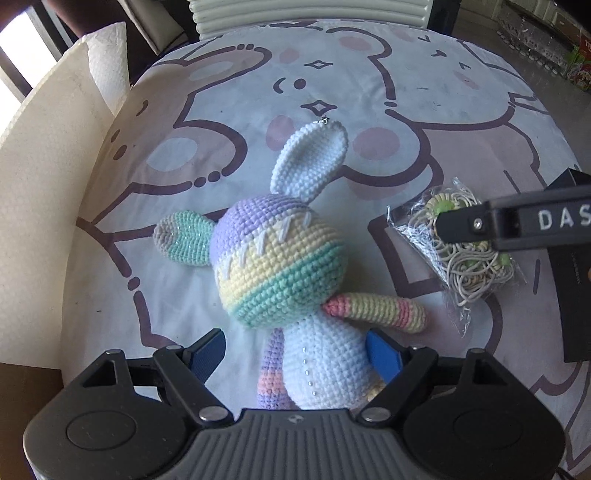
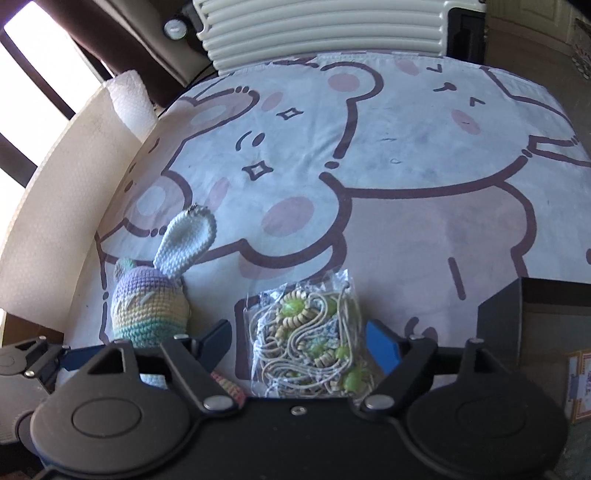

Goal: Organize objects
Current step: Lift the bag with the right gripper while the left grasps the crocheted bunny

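Observation:
A pastel crocheted bunny (image 1: 284,273) lies on the cartoon-bear cloth (image 1: 369,92), head away from me. My left gripper (image 1: 295,352) is open, its blue pads either side of the bunny's white body. A clear bag of cord and green beads (image 1: 465,251) lies to the bunny's right. In the right wrist view the bag (image 2: 310,343) sits between the open blue pads of my right gripper (image 2: 301,347), and the bunny (image 2: 151,306) lies to its left. One right finger (image 1: 480,225) reaches over the bag in the left wrist view.
A white foam board (image 1: 48,206) and a paper towel roll (image 1: 107,62) stand along the left edge. A black box (image 2: 535,314) sits to the right of the bag. A white slatted chair back (image 2: 325,29) is beyond the far edge.

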The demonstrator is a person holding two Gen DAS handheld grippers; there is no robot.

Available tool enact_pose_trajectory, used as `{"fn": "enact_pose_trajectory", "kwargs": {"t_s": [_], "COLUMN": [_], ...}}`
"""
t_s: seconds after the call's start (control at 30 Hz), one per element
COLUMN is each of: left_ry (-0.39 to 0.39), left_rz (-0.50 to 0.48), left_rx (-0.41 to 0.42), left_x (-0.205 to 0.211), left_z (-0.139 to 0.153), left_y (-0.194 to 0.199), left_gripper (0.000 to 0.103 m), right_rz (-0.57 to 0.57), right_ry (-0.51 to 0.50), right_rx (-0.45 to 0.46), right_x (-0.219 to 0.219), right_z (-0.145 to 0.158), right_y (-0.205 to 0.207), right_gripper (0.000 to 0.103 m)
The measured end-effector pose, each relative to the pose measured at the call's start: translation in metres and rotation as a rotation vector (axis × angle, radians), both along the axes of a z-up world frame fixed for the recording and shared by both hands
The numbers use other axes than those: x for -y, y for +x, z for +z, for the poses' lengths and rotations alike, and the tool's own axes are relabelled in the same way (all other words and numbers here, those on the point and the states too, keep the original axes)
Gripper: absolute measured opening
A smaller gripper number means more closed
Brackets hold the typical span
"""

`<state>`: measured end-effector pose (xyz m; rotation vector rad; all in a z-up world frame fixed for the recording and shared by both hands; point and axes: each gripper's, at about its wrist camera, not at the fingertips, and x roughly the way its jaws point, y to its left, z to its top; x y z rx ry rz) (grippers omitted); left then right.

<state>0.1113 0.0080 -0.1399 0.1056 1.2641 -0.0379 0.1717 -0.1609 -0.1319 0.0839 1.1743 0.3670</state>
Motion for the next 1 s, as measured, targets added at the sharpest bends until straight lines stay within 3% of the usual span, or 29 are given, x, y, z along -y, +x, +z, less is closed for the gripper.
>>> {"fn": "enact_pose_trajectory", "kwargs": {"t_s": [0.23, 0.43, 0.57, 0.7, 0.8, 1.0], "left_ry": [-0.131, -0.201, -0.233, -0.256, -0.268, -0.214], "left_rz": [0.084, 0.103, 0.150, 0.219, 0.276, 0.321], "left_rx": [-0.039, -0.023, 0.005, 0.008, 0.011, 0.025], "left_x": [-0.019, -0.022, -0.025, -0.029, -0.029, -0.018], "left_z": [0.000, 0.005, 0.008, 0.004, 0.001, -0.006], "left_y": [0.002, 0.004, 0.006, 0.010, 0.014, 0.019], "left_gripper": [0.083, 0.084, 0.092, 0.093, 0.093, 0.088], "right_rz": [0.111, 0.126, 0.132, 0.163, 0.155, 0.147], "right_ry": [-0.136, -0.176, -0.188, -0.240, -0.217, -0.204], "right_rx": [-0.019, -0.046, -0.043, -0.052, -0.062, -0.052], "right_x": [-0.021, -0.026, -0.027, -0.031, -0.029, -0.022], "right_z": [-0.024, -0.040, -0.041, -0.038, -0.033, -0.028], "right_y": [0.000, 0.006, 0.009, 0.012, 0.014, 0.011], "right_gripper": [0.090, 0.095, 0.096, 0.077, 0.064, 0.060]}}
